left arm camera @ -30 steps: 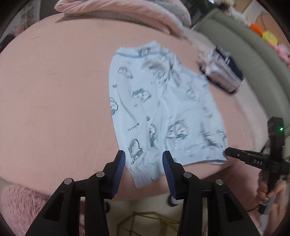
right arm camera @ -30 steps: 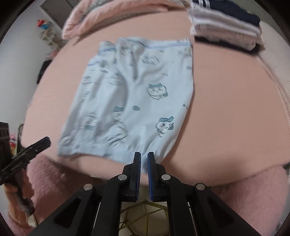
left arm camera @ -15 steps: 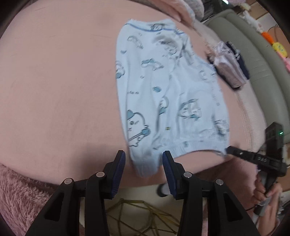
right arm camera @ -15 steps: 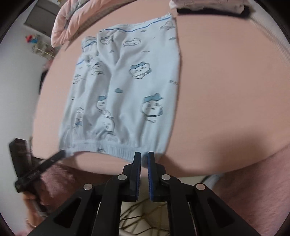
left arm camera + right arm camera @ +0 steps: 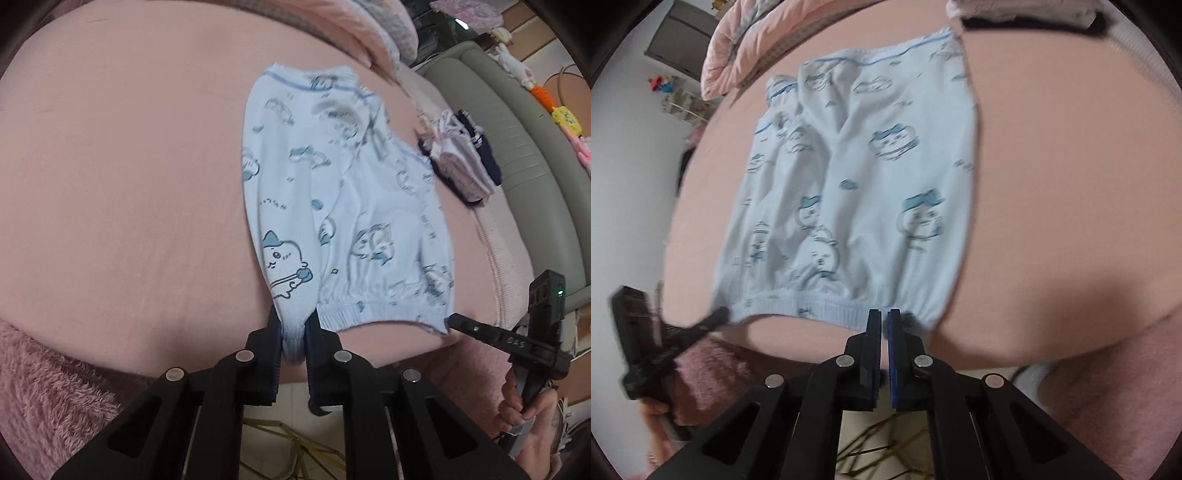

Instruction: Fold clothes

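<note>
Light-blue printed shorts (image 5: 343,206) are lying spread flat on the pink bed (image 5: 122,177), elastic waistband at the near edge, leg hems toward the far side. The waistband's left corner is being pinched by the left tool (image 5: 294,332), fingers narrowed onto the fabric. The right tool (image 5: 884,325) is being held at the waistband's right part; its fingers are nearly together with a thin gap, and fabric between them cannot be made out, so a grip there cannot be told. By the look of it, a fold is being set up from the waistband edge; the next move would call for both corners lifted level and carried evenly so the cloth is not skewed. A stack of folded clothes (image 5: 461,162) is sitting near the shorts' far right corner, and a pink quilt (image 5: 354,33) is bunched at the far end, limiting room that way.
</note>
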Tool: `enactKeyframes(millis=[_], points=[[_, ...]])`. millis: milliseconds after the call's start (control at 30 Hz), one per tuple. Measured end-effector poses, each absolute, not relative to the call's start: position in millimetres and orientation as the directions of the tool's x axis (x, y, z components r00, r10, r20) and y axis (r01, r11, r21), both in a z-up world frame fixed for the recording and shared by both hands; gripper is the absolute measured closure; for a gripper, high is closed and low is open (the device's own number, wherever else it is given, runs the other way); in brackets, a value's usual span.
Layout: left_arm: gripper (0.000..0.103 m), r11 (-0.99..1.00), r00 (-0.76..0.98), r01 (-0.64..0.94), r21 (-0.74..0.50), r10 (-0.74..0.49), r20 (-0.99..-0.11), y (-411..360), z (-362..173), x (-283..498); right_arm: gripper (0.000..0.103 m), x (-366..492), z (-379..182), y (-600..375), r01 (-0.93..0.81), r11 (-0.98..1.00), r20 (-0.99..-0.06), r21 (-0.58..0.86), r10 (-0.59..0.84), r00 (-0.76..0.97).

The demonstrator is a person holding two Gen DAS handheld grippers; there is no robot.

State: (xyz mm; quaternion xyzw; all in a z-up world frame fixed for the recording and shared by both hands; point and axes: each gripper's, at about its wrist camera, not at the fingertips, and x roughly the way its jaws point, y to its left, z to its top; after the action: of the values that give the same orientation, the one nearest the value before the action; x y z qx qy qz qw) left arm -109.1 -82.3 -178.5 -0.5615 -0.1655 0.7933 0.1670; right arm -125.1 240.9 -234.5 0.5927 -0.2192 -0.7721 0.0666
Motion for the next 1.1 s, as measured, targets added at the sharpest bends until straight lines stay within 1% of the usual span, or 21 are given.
enactKeyframes(millis=[100, 133, 200, 233, 267, 333, 367, 400, 500, 533, 600, 633, 667, 700, 733, 800, 867, 967, 1100], points=[[0.093, -0.875, -0.305, -0.064, -0.480, 0.475, -0.826, -86, -180, -111, 0.102, -123, -227, 244, -0.152, -0.898, -0.887, 0.413, -0.358, -0.292], [0.089, -0.870, -0.305, -0.053, -0.491, 0.482, -0.821, -87, -182, -111, 0.102, -123, -226, 246, -0.149, -0.883, -0.873, 0.445, -0.390, -0.293], [0.075, -0.858, -0.305, -0.030, -0.513, 0.496, -0.813, -90, -185, -113, 0.102, -125, -223, 249, -0.149, -0.855, -0.847, 0.496, -0.438, -0.302], [0.061, -0.852, -0.305, -0.019, -0.523, 0.503, -0.809, -92, -186, -114, 0.101, -126, -222, 251, -0.154, -0.847, -0.840, 0.509, -0.449, -0.305], [0.056, -0.846, -0.305, -0.007, -0.534, 0.510, -0.804, -93, -188, -115, 0.100, -127, -223, 253, -0.161, -0.844, -0.840, 0.511, -0.450, -0.303], [0.056, -0.842, -0.300, 0.006, -0.539, 0.513, -0.805, -93, -192, -118, 0.090, -129, -230, 256, -0.181, -0.850, -0.852, 0.495, -0.435, -0.291], [0.056, -0.849, -0.298, 0.004, -0.528, 0.503, -0.811, -90, -195, -120, 0.078, -129, -234, 258, -0.188, -0.847, -0.853, 0.497, -0.438, -0.283], [0.056, -0.855, -0.296, 0.001, -0.518, 0.495, -0.817, -87, -198, -123, 0.075, -128, -240, 259, -0.192, -0.839, -0.849, 0.509, -0.453, -0.274], [0.057, -0.864, -0.277, -0.009, -0.504, 0.486, -0.829, -78, -206, -127, 0.074, -129, -249, 259, -0.184, -0.823, -0.832, 0.538, -0.484, -0.270], [0.057, -0.867, -0.272, -0.015, -0.497, 0.482, -0.833, -75, -208, -129, 0.074, -130, -249, 256, -0.172, -0.819, -0.826, 0.548, -0.495, -0.271], [0.057, -0.878, -0.274, -0.044, -0.476, 0.469, -0.840, -69, -205, -129, 0.077, -134, -248, 246, -0.137, -0.812, -0.811, 0.568, -0.523, -0.263], [0.067, -0.885, -0.272, -0.057, -0.462, 0.458, -0.846, -66, -205, -129, 0.078, -135, -249, 238, -0.114, -0.814, -0.808, 0.570, -0.531, -0.255], [0.095, -0.900, -0.268, -0.060, -0.431, 0.430, -0.862, -63, -205, -130, 0.080, -138, -249, 231, -0.097, -0.828, -0.819, 0.552, -0.516, -0.253], [0.097, -0.905, -0.268, -0.065, -0.420, 0.422, -0.866, -63, -203, -130, 0.097, -141, -250, 225, -0.086, -0.854, -0.840, 0.513, -0.478, -0.256], [0.097, -0.909, -0.268, -0.071, -0.410, 0.413, -0.870, -62, -201, -130, 0.103, -143, -250, 219, -0.076, -0.878, -0.860, 0.472, -0.440, -0.260], [0.097, -0.912, -0.290, -0.087, -0.402, 0.409, -0.865, -64, -188, -128, 0.103, -145, -244, 216, -0.075, -0.902, -0.876, 0.426, -0.390, -0.284], [0.097, -0.910, -0.324, -0.106, -0.401, 0.413, -0.851, -67, -171, -124, 0.103, -140, -228, 218, -0.066, -0.914, -0.872, 0.400, -0.357, -0.336], [0.097, -0.911, -0.333, -0.130, -0.393, 0.413, -0.848, -71, -159, -117, 0.103, -130, -208, 225, -0.056, -0.920, -0.861, 0.389, -0.341, -0.377], [0.094, -0.928, -0.202, -0.110, -0.357, 0.372, -0.906, -70, -199, -118, 0.103, -124, -217, 237, -0.089, -0.923, -0.885, 0.375, -0.328, -0.329]])
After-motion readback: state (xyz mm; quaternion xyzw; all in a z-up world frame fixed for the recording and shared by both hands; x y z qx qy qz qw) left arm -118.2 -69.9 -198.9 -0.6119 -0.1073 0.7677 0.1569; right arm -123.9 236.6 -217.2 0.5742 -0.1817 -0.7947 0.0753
